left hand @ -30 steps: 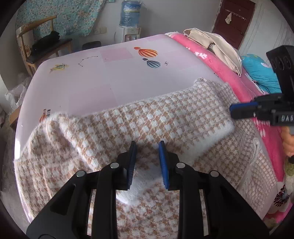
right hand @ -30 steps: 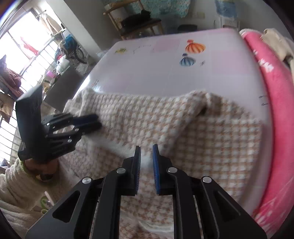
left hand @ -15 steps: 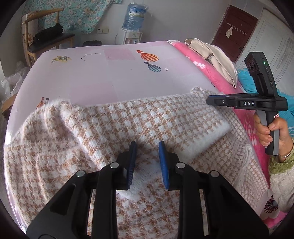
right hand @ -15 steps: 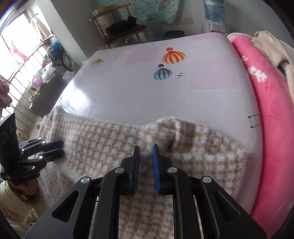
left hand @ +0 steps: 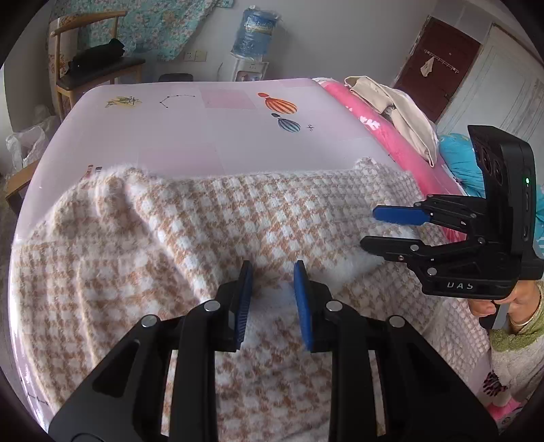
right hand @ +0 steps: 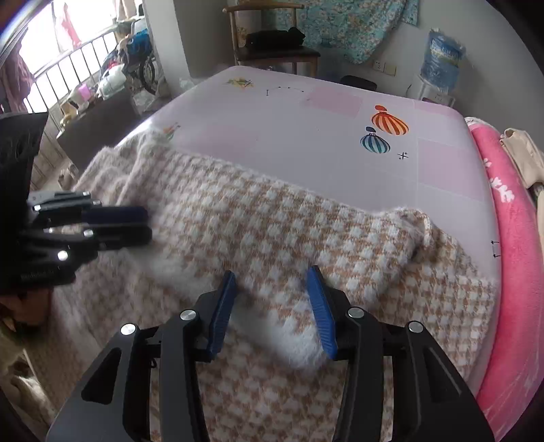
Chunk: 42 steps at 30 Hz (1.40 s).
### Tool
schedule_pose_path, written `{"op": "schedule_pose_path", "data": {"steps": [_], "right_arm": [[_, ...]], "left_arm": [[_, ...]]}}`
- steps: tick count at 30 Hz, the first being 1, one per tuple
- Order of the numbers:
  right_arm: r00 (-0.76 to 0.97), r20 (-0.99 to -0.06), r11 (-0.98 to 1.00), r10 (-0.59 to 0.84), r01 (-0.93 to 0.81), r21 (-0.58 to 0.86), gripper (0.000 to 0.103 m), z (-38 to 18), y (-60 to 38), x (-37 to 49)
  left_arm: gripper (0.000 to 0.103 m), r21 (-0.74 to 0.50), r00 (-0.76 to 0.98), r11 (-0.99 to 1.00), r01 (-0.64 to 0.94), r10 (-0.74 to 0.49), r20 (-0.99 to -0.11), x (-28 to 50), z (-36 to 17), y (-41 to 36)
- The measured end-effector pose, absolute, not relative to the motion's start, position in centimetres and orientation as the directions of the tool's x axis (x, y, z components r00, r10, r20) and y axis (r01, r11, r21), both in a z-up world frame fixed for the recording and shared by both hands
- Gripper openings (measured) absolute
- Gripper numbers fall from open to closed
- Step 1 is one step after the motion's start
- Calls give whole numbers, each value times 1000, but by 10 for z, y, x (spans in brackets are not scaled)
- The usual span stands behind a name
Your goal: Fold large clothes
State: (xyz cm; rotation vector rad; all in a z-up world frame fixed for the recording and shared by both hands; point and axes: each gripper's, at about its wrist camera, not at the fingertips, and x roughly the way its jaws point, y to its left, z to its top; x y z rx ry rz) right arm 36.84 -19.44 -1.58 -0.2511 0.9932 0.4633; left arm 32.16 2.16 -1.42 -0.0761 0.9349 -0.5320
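Left wrist view | both claws, left claw (left hand: 272,299) and right claw (right hand: 272,306), open, holding nothing | we should pinch the sweater (left hand: 204,221) folded edge evenly before folding

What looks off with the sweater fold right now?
The fold on the houndstooth sweater is uneven: its right corner is bunched into a raised lump, and the left end is rumpled. Both grippers, left and right, are open.

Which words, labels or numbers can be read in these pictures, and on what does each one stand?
"DAS": on the black body of the right gripper, seen from the left wrist view.
Print on the water bottle: too blurred to read.
Marking on the left gripper body, right wrist view: too dark and blurred to read.
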Motion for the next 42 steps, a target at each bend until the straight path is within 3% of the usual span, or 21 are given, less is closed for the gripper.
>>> {"op": "schedule_pose_path", "data": {"steps": [5, 10, 14, 17, 22, 30, 32, 34, 37, 42], "right_arm": [[456, -865, 883, 209, -468, -33, 48, 3, -205, 352], [519, -792, 894, 322, -443, 72, 49, 46, -201, 372], [493, -807, 903, 324, -416, 109, 50, 22, -178, 405], [458, -840, 909, 291, -407, 93, 51, -16, -172, 406], [506, -834, 887, 217, -459, -48, 53, -22, -175, 365], [534, -823, 927, 192, -374, -27, 53, 16, -201, 360], [526, -829, 936, 189, -352, -11, 54, 11, -206, 367], [493, -866, 939, 86, -330, -94, 57, -16, -209, 375], [446, -877, 965, 177, -253, 65, 61, -20, -236, 364], [486, -841, 968, 237, -195, 160, 61, 9, -263, 313]], "left_arm": [[24, -300, 516, 868, 397, -481, -709, 312, 15, 42], [26, -267, 551, 865, 424, -481, -682, 335, 37, 28], [28, -246, 520, 879, 409, -446, -729, 366, 19, 1], [27, -178, 495, 922, 344, -339, -800, 371, -11, 0], [27, -162, 527, 917, 364, -346, -776, 344, -15, 19], [27, -133, 538, 926, 354, -318, -780, 333, -14, 26], [27, -135, 547, 930, 343, -314, -776, 331, -15, 26], [27, -138, 550, 932, 335, -312, -775, 329, -15, 27], [27, -166, 538, 935, 314, -319, -780, 323, -11, 34], [36, -207, 530, 945, 254, -315, -787, 294, 7, 60]]}}
